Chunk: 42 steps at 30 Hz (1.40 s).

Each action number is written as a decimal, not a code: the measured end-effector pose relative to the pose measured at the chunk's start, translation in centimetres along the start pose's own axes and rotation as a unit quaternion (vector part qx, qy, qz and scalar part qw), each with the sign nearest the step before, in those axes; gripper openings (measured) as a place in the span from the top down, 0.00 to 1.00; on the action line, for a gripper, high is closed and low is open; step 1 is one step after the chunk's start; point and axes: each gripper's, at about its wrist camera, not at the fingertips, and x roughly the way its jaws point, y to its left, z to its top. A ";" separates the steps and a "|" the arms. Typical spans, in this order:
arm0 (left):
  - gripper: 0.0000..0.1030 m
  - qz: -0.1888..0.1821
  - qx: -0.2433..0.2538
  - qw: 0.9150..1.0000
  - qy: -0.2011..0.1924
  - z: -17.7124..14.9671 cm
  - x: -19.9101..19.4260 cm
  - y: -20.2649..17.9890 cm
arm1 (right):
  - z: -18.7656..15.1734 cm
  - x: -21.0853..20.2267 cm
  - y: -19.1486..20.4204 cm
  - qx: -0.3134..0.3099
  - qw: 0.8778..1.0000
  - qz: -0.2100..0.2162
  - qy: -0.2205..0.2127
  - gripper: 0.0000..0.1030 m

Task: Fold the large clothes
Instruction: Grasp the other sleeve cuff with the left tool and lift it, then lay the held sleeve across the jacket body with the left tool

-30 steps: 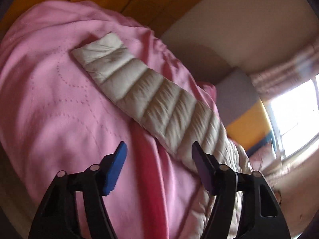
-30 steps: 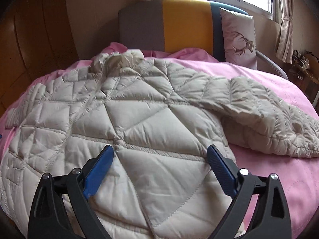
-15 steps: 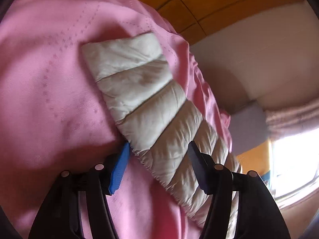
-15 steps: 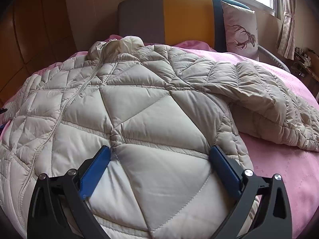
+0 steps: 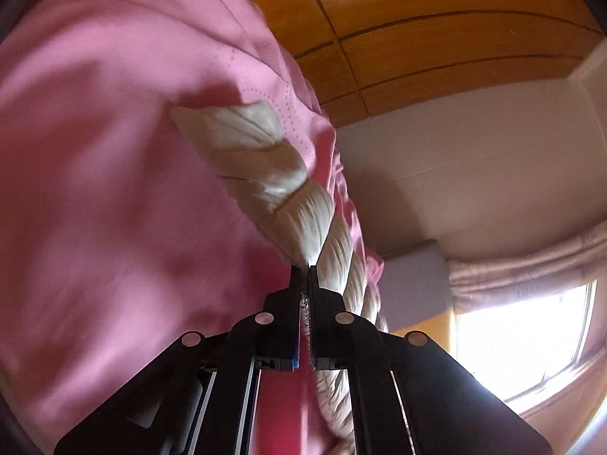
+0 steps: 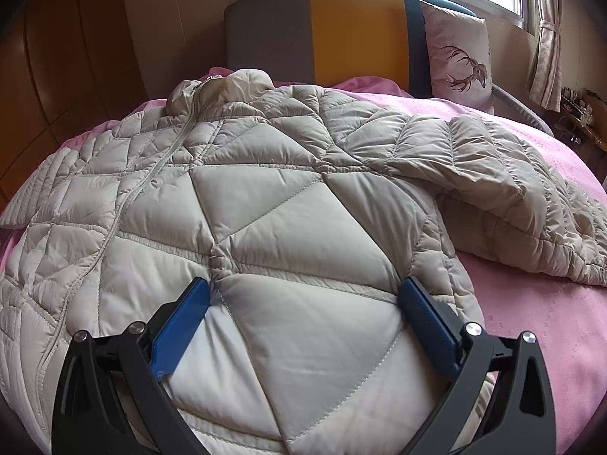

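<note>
Quilted beige jacket (image 6: 265, 204) lies spread on the pink bed (image 6: 531, 303), its sleeve (image 5: 265, 174) pinched by the left gripper (image 5: 303, 269) for folding inward, while the right gripper (image 6: 303, 299), fingers spread, pins the body.

Jacket (image 6: 288, 204): lower hem cut off by the bottom edge of the right wrist view; far sleeve end runs past the right edge.
Sleeve (image 5: 265, 174): blurred in the left wrist view; its lower length hidden behind the left hand-held gripper (image 5: 305, 267).
Shelf clutter (image 6: 580, 110): too small to identify.
</note>
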 end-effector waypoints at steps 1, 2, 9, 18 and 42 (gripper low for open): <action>0.98 0.003 -0.005 1.000 0.005 -0.6 0.0 0.4 | 0.0 0.0 0.0 0.000 1.000 0.000 0.000 0.03; 0.98 0.004 -0.013 1.000 0.013 -1.2 0.2 1.0 | 0.0 0.0 0.0 0.000 1.000 0.001 0.000 0.03; 0.60 0.002 -0.021 1.000 0.003 -1.4 1.1 1.9 | 0.0 -0.1 -0.1 0.004 1.000 0.006 -0.002 0.03; 0.50 0.049 -0.037 0.998 -0.022 0.1 3.9 -0.8 | 0.0 -0.1 -0.1 0.003 1.000 0.005 -0.002 0.03; 0.99 -0.074 0.487 0.869 0.045 -22.6 2.0 -28.2 | -0.1 -0.1 -0.6 0.018 1.000 0.024 -0.008 0.02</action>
